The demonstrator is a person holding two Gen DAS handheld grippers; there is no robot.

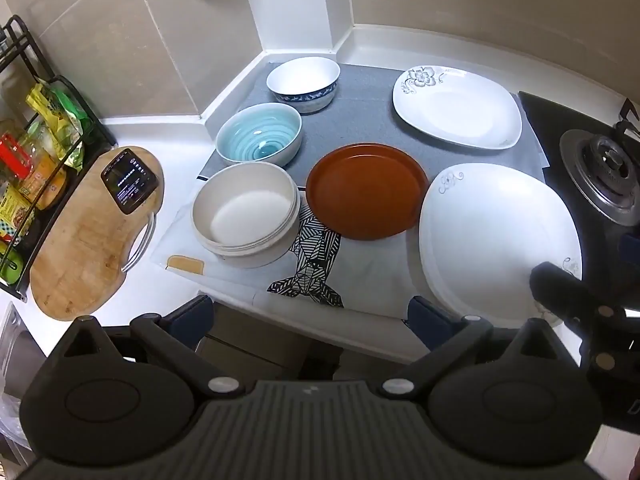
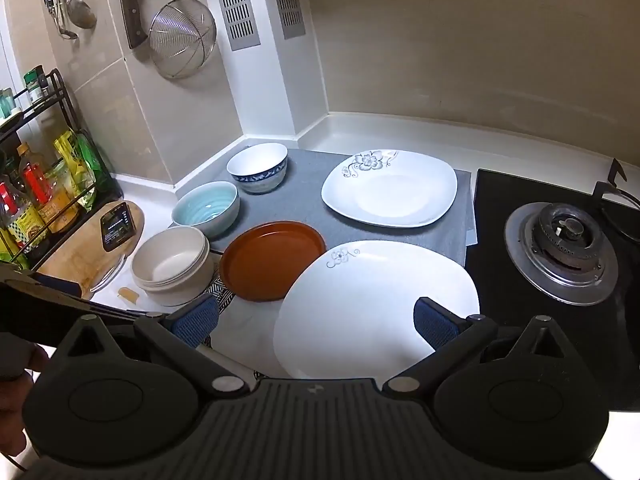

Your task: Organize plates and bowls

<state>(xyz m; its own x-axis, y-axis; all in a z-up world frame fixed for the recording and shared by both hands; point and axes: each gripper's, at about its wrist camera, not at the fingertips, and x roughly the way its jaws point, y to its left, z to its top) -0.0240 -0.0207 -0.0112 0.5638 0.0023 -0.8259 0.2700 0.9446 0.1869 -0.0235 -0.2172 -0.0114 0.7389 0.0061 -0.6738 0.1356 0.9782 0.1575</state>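
On the counter stand three bowls in a row: a cream bowl (image 1: 246,216) (image 2: 172,266) nearest, a light blue bowl (image 1: 259,138) (image 2: 206,208) behind it, and a white bowl with a blue band (image 1: 303,84) (image 2: 257,168) at the back. A brown plate (image 1: 367,196) (image 2: 272,266) lies in the middle. One white flowered plate (image 1: 456,108) (image 2: 390,188) lies at the back, another (image 1: 496,240) (image 2: 376,308) near the front edge. My left gripper (image 1: 314,316) hangs open over the counter's front edge, holding nothing. My right gripper (image 2: 316,320) is open above the near white plate, clear of it.
A wooden cutting board (image 1: 88,240) with a phone (image 1: 129,180) lies left, beside a black rack of bottles and packets (image 2: 36,200). A gas burner (image 2: 564,254) sits right. A strainer (image 2: 182,36) and a knife hang on the wall. A grey mat (image 1: 360,120) lies under the far dishes.
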